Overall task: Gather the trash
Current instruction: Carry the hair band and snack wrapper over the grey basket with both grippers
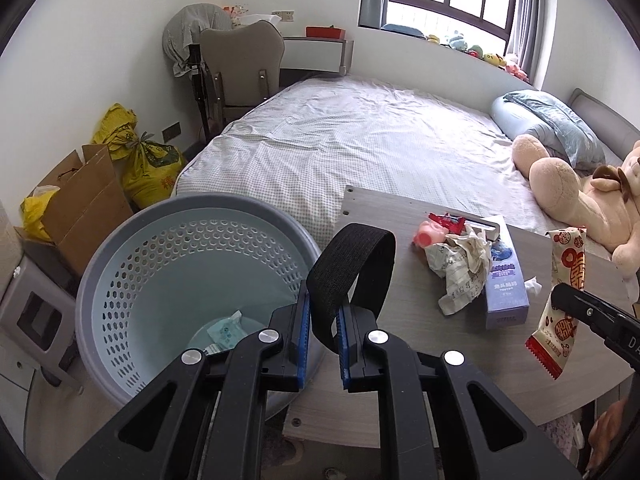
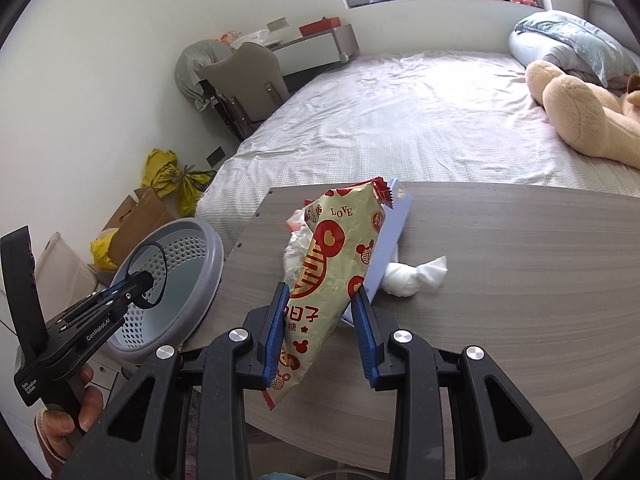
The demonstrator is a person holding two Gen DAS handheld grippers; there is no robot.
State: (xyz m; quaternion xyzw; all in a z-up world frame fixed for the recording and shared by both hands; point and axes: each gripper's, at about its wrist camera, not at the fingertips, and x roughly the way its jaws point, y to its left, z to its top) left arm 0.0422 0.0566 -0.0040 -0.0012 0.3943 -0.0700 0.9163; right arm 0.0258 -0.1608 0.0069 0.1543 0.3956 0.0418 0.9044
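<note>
My left gripper (image 1: 323, 312) is shut on a black elastic band (image 1: 352, 268), held at the near rim of the blue perforated basket (image 1: 120, 264); a pale wrapper (image 1: 226, 330) lies in the basket's bottom. My right gripper (image 2: 320, 312) is shut on a gold and red candy wrapper (image 2: 336, 264), held above the grey table (image 2: 520, 280); it also shows in the left wrist view (image 1: 562, 300). On the table lie crumpled paper (image 1: 460, 272), a purple box (image 1: 506, 280), a pink and red piece (image 1: 436, 230) and a white tissue wad (image 2: 412, 278).
The basket (image 2: 176, 280) stands left of the table's edge (image 1: 344, 216). Behind the table is a bed (image 1: 360, 140) with a teddy bear (image 1: 580, 196). A cardboard box (image 1: 80, 204) and yellow bags (image 1: 140, 156) sit on the floor by the wall.
</note>
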